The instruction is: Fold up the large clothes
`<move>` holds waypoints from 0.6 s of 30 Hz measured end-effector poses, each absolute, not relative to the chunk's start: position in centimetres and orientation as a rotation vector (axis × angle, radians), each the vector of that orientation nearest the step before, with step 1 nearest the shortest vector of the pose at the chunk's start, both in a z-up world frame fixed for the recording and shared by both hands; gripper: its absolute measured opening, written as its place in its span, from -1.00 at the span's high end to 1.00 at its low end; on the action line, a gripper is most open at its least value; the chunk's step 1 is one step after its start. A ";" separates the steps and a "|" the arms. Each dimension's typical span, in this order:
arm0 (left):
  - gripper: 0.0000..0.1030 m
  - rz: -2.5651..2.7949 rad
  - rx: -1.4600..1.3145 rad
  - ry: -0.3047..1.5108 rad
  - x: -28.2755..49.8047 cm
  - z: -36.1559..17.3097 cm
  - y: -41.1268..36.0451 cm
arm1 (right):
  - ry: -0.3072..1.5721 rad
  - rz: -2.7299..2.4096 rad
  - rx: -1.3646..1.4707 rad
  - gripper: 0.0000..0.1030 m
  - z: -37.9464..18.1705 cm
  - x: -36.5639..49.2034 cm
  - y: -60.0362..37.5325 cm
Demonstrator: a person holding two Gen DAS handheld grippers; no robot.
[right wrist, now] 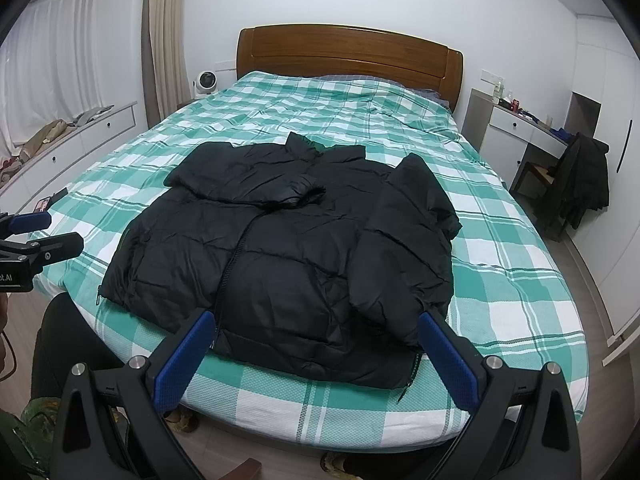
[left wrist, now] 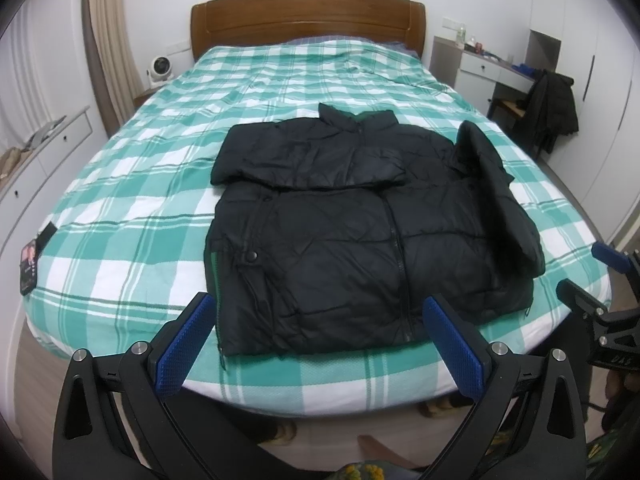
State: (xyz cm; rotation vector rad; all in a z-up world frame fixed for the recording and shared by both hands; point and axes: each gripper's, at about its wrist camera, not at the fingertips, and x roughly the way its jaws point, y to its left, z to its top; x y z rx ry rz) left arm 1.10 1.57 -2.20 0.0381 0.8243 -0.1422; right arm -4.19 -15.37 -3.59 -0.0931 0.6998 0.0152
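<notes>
**Operator:** Going from my left. The left gripper (left wrist: 320,344) hangs off the foot of the bed (left wrist: 120,216), fingers spread wide with nothing between them, short of the hem. The black puffer jacket (left wrist: 340,240) lies front-up on the checked cover, zip closed, collar toward the headboard (left wrist: 308,20). Its left sleeve (left wrist: 304,160) is already folded across the chest.

**Spotter:** And the other sleeve?

**Operator:** The right sleeve (right wrist: 404,232) lies down along that side of the body, puffed up and not tucked flat. The right gripper (right wrist: 316,352) is spread wide and empty too, hovering off the bed edge just short of the hem near that sleeve's cuff.

**Spotter:** So that sleeve is the step in hand?

**Operator:** That's my reading. I'd pinch it near the cuff, taking the padded shell only and not the body beneath, then carry it low across the chest onto the first sleeve. The filling traps air, so I'd press it down before letting go, or it may spring back. I'd have the left gripper hold the hem so the slick fabric doesn't slide on the cover.
</notes>
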 end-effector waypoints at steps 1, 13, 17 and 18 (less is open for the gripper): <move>-0.99 -0.142 0.040 0.823 1.1 -2.2 1.5 | 0.700 0.014 -0.096 -1.00 -3.7 -4.2 -15.4; -0.99 -0.138 -0.008 0.835 1.5 -2.5 2.3 | 0.604 -0.073 -0.170 -1.00 -5.5 -2.8 -21.5; -0.99 -0.158 -0.003 0.843 1.4 -2.6 1.7 | 0.663 -0.012 -0.289 -1.00 -8.3 -0.9 -20.2; -0.99 -0.156 0.007 0.838 1.3 -2.5 1.6 | 0.659 -0.001 -0.316 -1.00 -8.8 -0.6 -19.8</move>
